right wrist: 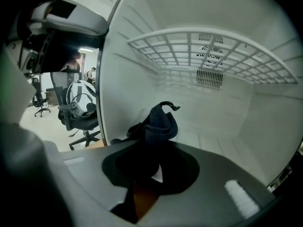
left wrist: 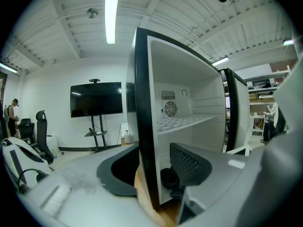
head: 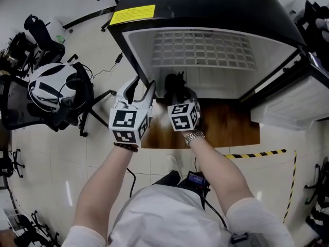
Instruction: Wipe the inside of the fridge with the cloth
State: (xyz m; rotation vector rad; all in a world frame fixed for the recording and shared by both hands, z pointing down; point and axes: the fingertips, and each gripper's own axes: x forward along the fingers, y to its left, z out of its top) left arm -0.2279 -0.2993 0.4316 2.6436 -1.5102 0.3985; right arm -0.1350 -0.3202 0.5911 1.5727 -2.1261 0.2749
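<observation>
The right hand-held gripper [right wrist: 151, 148] is holding the cloth [right wrist: 158, 124] tightly. The cloth is sticking up just ahead of the jaws, dark and crumpled, low inside the fridge [right wrist: 265, 126], probably so it can rub the floor. The left hand-held gripper [left wrist: 154, 167] is waiting open and empty, with its jaws on either side of the wall [left wrist: 142, 103].

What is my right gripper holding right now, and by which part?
The dark cloth, pinched in the right gripper at a bunched-up fold. The rest sticks up past the jaws, inside the fridge.
</observation>
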